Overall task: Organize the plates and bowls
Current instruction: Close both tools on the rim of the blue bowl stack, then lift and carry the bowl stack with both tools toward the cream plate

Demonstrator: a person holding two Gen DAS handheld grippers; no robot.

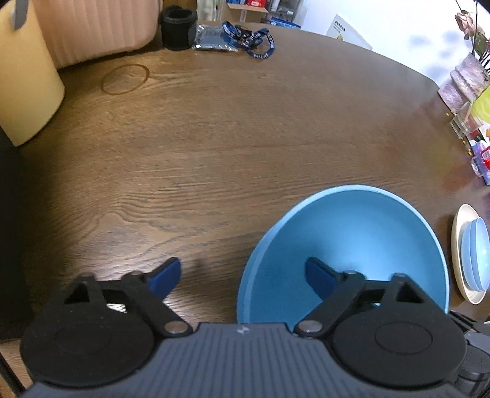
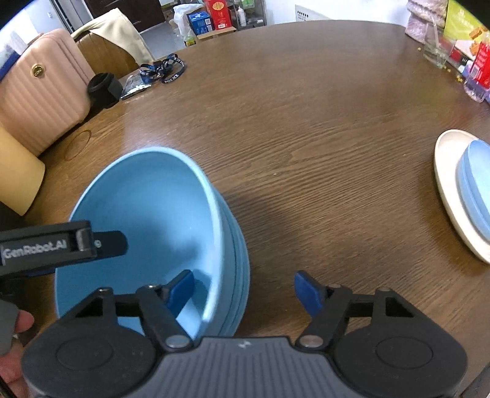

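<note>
Left wrist view shows one large blue bowl [image 1: 352,245] on the near right of the wooden table [image 1: 229,137], tilted with its opening toward the camera. The left gripper [image 1: 243,275] is spread wide; its right finger sits inside the bowl, its left finger over bare wood, and the bowl's near-left rim lies between them without either pad visibly pressing it.

Right wrist view shows the same bowl [image 2: 147,220] at near left. The right gripper [image 2: 245,290] is also spread, with one finger inside the bowl and the other outside over the table, straddling the wall. Ridges on the bowl's outer side may be stacked bowls or moulding; I cannot tell which.

One cream plate [image 2: 447,183] lies well apart at the right edge, carrying pale blue dishes [image 2: 477,183] that look like two stacked, though the frame cuts them off. It appears again, partly cropped, in the left wrist view [image 1: 459,245].

Along the far edge are one black cup [image 1: 177,27], one bundle of blue lanyards [image 1: 248,38], one pink ribbed case [image 2: 39,91] and one cream cylinder [image 1: 24,76]. Clutter at far right is blurred and hard to make out.
</note>
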